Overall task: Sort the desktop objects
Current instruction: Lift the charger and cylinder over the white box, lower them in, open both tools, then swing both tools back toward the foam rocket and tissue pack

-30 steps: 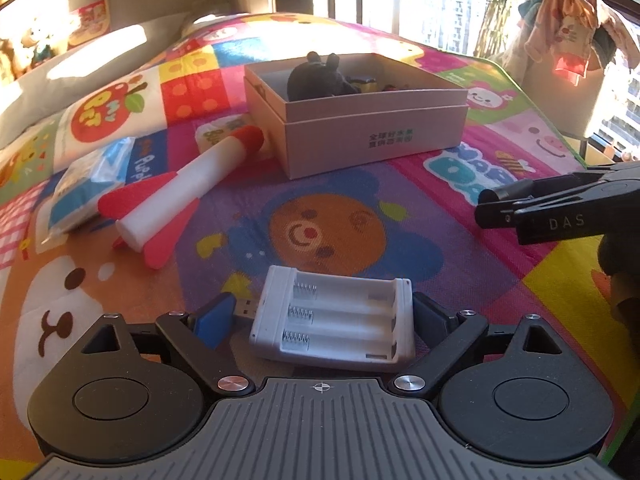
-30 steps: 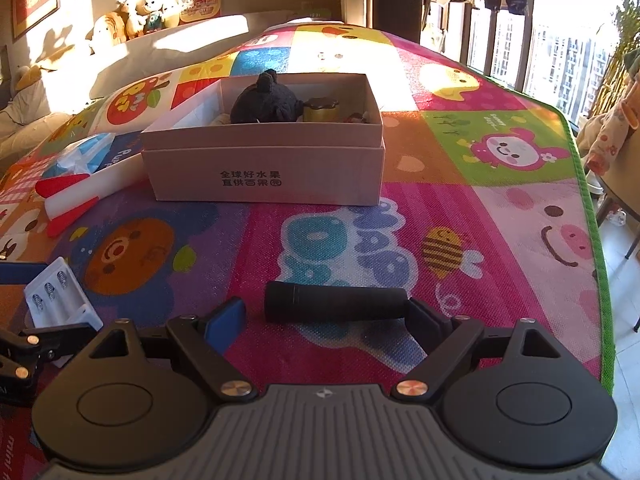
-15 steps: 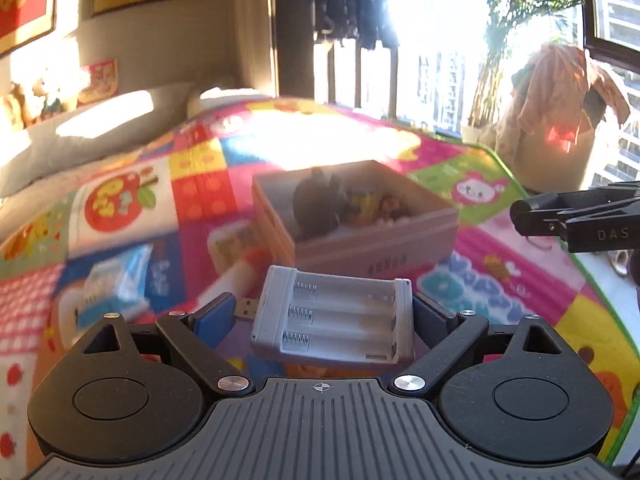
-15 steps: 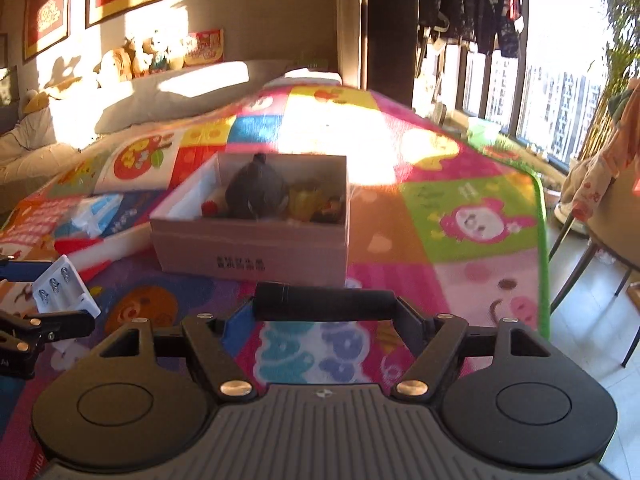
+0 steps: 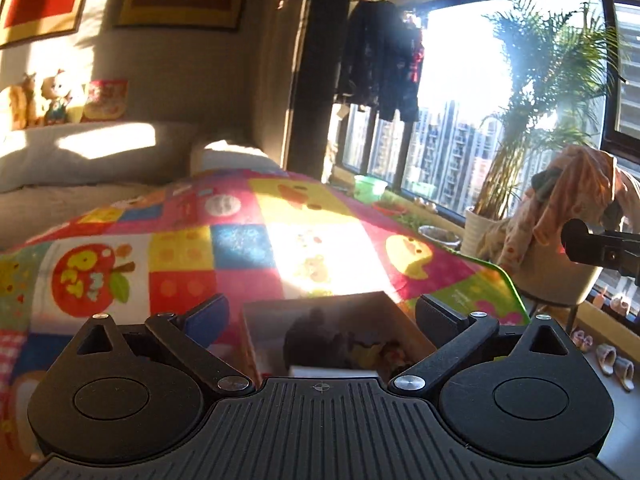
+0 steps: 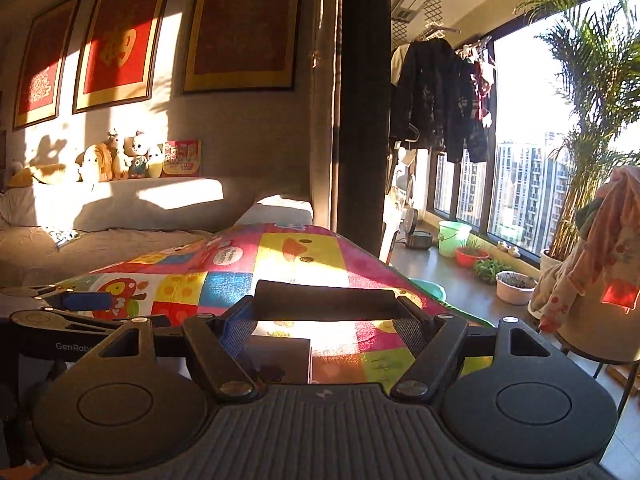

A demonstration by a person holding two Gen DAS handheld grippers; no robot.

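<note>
The white battery holder that sat between the left claw fingers is gone from them; its jaws have just been opening and now stand wide with nothing between. A white edge shows low in the cardboard box, which has slid to the bottom centre. In the right view the black cylinder sits higher in frame and the box lower.

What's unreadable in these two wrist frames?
- Left wrist view: contents of the cardboard box are dark and blurred; only a dark toy shape shows, and the near wall is hidden by the gripper body.
- Right wrist view: the box is mostly hidden behind the right gripper and its black cylinder.
</note>
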